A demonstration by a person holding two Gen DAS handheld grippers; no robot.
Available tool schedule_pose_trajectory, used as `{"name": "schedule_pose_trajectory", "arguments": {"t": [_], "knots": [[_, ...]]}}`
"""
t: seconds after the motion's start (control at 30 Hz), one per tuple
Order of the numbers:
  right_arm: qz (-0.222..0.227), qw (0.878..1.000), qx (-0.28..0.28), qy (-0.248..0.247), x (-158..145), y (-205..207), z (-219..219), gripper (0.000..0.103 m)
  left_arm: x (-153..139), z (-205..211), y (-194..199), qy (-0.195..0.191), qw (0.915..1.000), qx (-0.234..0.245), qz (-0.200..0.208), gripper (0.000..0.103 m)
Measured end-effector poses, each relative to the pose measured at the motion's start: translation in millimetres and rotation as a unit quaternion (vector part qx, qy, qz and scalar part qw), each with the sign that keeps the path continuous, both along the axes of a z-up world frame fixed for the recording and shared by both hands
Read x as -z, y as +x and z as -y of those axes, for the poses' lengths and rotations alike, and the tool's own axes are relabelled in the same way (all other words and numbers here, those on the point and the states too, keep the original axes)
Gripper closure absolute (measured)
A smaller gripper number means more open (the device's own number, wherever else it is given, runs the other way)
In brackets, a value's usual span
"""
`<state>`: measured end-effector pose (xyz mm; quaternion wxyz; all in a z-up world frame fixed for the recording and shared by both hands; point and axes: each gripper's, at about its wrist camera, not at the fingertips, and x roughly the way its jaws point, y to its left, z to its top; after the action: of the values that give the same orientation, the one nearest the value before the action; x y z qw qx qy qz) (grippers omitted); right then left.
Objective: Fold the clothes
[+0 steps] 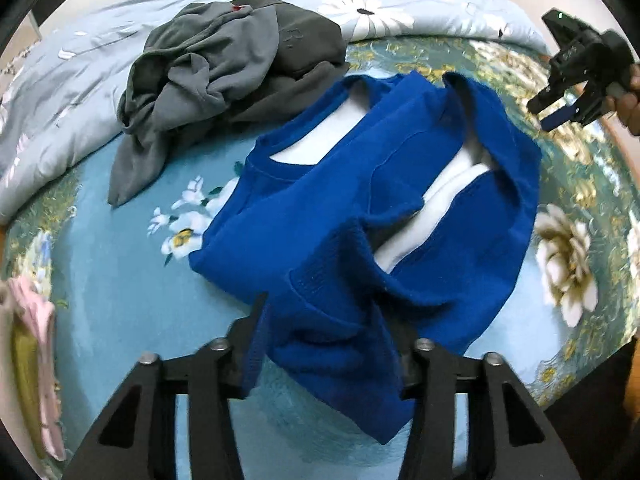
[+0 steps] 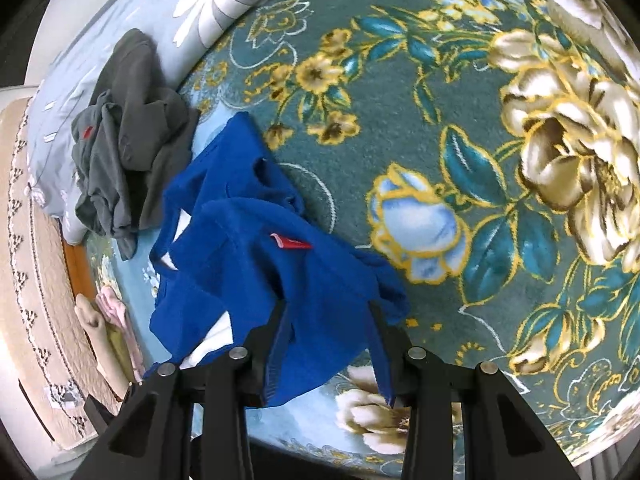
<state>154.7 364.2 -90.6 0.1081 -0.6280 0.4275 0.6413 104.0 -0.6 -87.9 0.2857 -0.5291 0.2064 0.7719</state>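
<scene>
Presently the blue garment [image 1: 360,208] lies partly spread on the floral bed cover [image 1: 120,300], its white lining showing through the openings, with one ribbed edge lifted toward each set of tongs. The left tongs [image 1: 328,344] are pinching a fold of blue cloth near the hem. From their own camera the right tongs [image 2: 328,320] likewise have blue fabric caught between the fingers; in the left view they appear off to the side, held by a hand [image 1: 628,104]. A red tag [image 2: 290,242] shows on the blue cloth. The garment appears soft, thick and limp: it sags between grip points and should bunch rather than crease cleanly. In my judgement, hold is best taken at seamed or ribbed edges, well apart, to keep the panel taut. A crumpled grey garment [image 1: 224,76] lies behind, against the pale quilt [image 1: 60,92].
</scene>
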Motion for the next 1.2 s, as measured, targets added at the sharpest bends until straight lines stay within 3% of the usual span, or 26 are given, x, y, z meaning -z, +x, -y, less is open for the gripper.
{"name": "schedule_pose_trajectory", "arguments": {"t": [0.03, 0.1, 0.23, 0.27, 0.37, 0.4, 0.5, 0.6, 0.77, 0.83, 0.9, 1.07, 1.13, 1.17, 1.2], "knots": [[-0.003, 1.0, -0.003, 0.001, -0.7, -1.6, 0.6, 0.062, -1.3, 2.5, -2.0, 0.008, 0.9999, -0.008, 0.001, 0.076], [-0.007, 1.0, -0.01, 0.005, -1.5, -6.6, 2.4, 0.062, -4.9, 8.8, -5.9, 0.033, 0.999, -0.03, 0.005, 0.085], [-0.02, 0.999, -0.035, 0.016, -6.7, -23.7, 10.0, 0.062, -8.6, 26.0, -18.6, 0.101, 0.9892, -0.105, 0.016, 0.088], [-0.027, 0.998, -0.045, 0.021, -9.7, -28.6, 13.1, 0.062, -8.1, 36.5, -23.8, 0.13, 0.9808, -0.143, 0.025, 0.088], [-0.051, 0.994, -0.082, 0.044, -20.8, -44.7, 25.0, 0.062, 0.8, 66.7, -34.6, 0.205, 0.9438, -0.253, 0.058, 0.088], [-0.059, 0.992, -0.099, 0.054, -24.4, -51.0, 30.8, 0.062, 4.5, 68.7, -34.8, 0.21, 0.9382, -0.268, 0.063, 0.088], [-0.066, 0.985, -0.14, 0.077, -28.6, -68.0, 46.2, 0.062, 8.6, 64.4, -33.7, 0.212, 0.9334, -0.282, 0.064, 0.088], [-0.061, 0.984, -0.149, 0.081, -25.6, -85.7, 55.0, 0.062, 10.3, 65.6, -33.1, 0.227, 0.9257, -0.297, 0.06, 0.088], [-0.051, 0.983, -0.156, 0.083, -19.0, -115.5, 68.3, 0.062, 22.1, 77.9, -30.7, 0.249, 0.9057, -0.335, 0.074, 0.088], [-0.047, 0.983, -0.159, 0.083, -16.4, -127.5, 73.6, 0.06, 22.0, 77.0, -30.0, 0.248, 0.9064, -0.335, 0.071, 0.088], [-0.035, 0.982, -0.162, 0.093, -13.4, -138.1, 79.5, 0.045, 22.4, 74.7, -29.7, 0.244, 0.9081, -0.334, 0.067, 0.088], [0.009, 0.967, -0.197, 0.163, -9.1, -152.4, 101.4, 0.045, 24.8, 76.7, -27.7, 0.248, 0.9036, -0.343, 0.067, 0.088], [0.032, 0.96, -0.209, 0.182, -5.6, -152.2, 105.0, 0.046, 25.4, 77.3, -27.2, 0.249, 0.9023, -0.345, 0.068, 0.088], [0.041, 0.957, -0.215, 0.193, -4.1, -151.1, 105.9, 0.052, 25.2, 77.0, -27.1, 0.248, 0.9026, -0.345, 0.067, 0.088], [0.051, 0.953, -0.22, 0.204, -2.6, -150.0, 106.8, 0.064, 25.1, 76.7, -27.1, 0.248, 0.9029, -0.345, 0.066, 0.088]]}}
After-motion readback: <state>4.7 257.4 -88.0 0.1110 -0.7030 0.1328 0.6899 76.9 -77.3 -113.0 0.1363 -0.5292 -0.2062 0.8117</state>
